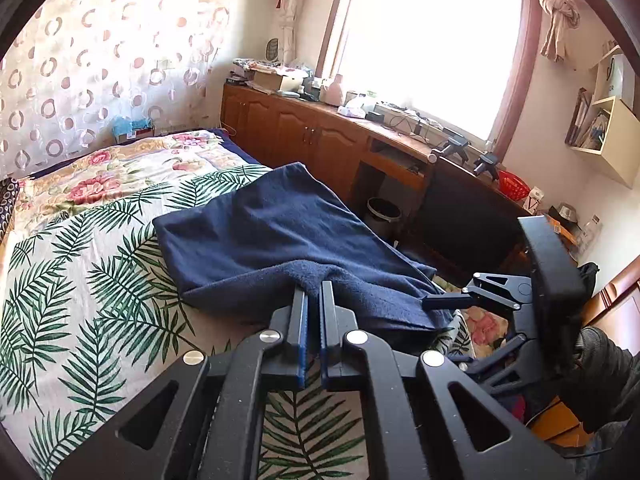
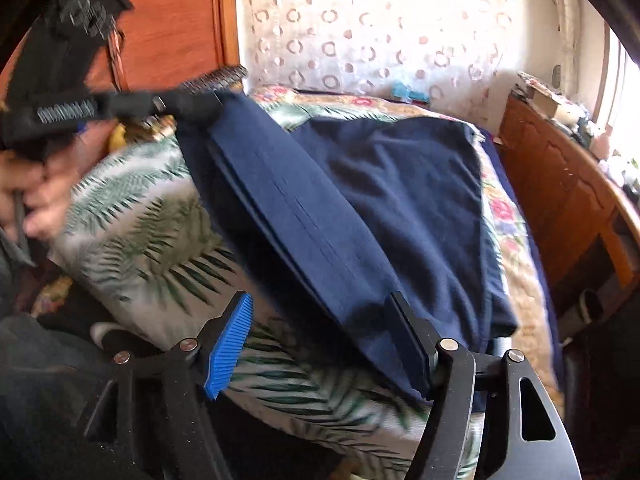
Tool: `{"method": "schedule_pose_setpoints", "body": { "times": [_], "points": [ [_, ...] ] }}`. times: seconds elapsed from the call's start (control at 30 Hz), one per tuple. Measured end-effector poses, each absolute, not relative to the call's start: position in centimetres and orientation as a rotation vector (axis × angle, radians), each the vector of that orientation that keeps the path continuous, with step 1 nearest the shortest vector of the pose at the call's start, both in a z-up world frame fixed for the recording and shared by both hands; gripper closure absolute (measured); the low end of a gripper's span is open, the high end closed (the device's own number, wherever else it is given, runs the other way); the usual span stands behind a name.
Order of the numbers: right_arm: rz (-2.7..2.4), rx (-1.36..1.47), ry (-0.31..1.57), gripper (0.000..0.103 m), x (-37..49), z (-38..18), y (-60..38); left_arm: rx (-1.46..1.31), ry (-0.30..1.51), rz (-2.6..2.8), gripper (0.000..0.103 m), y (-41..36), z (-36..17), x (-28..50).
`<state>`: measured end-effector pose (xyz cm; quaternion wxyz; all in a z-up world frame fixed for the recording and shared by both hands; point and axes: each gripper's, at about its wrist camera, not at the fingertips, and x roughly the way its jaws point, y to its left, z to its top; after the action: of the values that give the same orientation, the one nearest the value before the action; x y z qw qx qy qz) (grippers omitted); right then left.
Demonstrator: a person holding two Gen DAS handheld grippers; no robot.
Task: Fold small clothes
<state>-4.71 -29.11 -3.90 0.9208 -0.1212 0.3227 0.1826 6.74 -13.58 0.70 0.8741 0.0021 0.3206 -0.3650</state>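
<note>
**Q:** Garment (image 1: 272, 236), navy, soft knit: where does it lie relative to your jaws?

**A:** It lies on the leaf-print bedspread (image 1: 80, 264), spread ahead of my left gripper (image 1: 314, 280). Its near edge runs straight into the tips of that gripper. From my right gripper (image 2: 324, 320) the same cloth runs forward from the jaws as a taut, folded band toward the left gripper at the far end.

**Q:** State of each pair of jaws?

**A:** Left: nearly closed, pinching a bunched hem of the garment between the pads. Right: spread wide; the blue ribbed pad (image 2: 230, 344) stands off to one side over bare bedspread, while the opposite finger lies against the cloth's near corner. Nothing is clamped between them.

**Q:** How will the cloth handle?

**A:** I judge it light, limp and fleecy, not slippery; it sags wherever unsupported and keeps no crease unless laid flat. A hold on one point lets the free corner droop.

**Q:** Where to take hold?

**A:** At the corner just inside my right jaws, gripping both layers close to the edge, so the two grippers carry the fold line level.
</note>
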Motion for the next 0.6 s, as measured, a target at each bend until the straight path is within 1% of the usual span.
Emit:
{"method": "schedule_pose_setpoints", "body": {
  "times": [0.07,0.17,0.23,0.3,0.37,0.43,0.47,0.53,0.57,0.6],
  "points": [
    [0.32,-0.278,0.679,0.033,-4.0,-4.4,-30.0,0.005,0.669,-0.764,0.098,-13.6,0.6,6.7],
    [0.307,-0.247,0.712,0.033,-3.3,-4.9,-31.6,-0.005,0.668,-0.756,0.098,-13.3,0.5,6.9],
    [0.325,-0.235,0.717,0.04,-3.1,-4.9,-32.0,-0.014,0.668,-0.749,0.098,-13.2,0.4,7.3],
    [0.331,-0.255,0.719,0.048,-3.1,-5.0,-31.8,-0.025,0.665,-0.741,0.098,-13.0,0.5,7.4],
    [0.334,-0.275,0.726,0.051,-3.0,-5.3,-31.5,-0.03,0.659,-0.731,0.098,-12.8,0.7,7.5],
    [0.341,-0.291,0.732,0.058,-3.2,-5.6,-31.0,-0.028,0.656,-0.728,0.098,-12.9,0.8,7.6],
    [0.337,-0.308,0.735,0.067,-3.1,-5.7,-30.9,-0.03,0.654,-0.724,0.098,-12.8,0.8,7.6],
    [0.326,-0.333,0.734,0.09,-2.9,-5.9,-31.1,-0.031,0.651,-0.72,0.098,-12.7,0.9,7.8],
    [0.326,-0.336,0.728,0.095,-2.7,-5.7,-31.2,-0.034,0.649,-0.715,0.098,-12.6,1.0,7.9],
    [0.339,-0.326,0.718,0.096,-2.6,-5.3,-31.6,-0.035,0.647,-0.712,0.098,-12.5,1.0,8.0]
  ]
}}
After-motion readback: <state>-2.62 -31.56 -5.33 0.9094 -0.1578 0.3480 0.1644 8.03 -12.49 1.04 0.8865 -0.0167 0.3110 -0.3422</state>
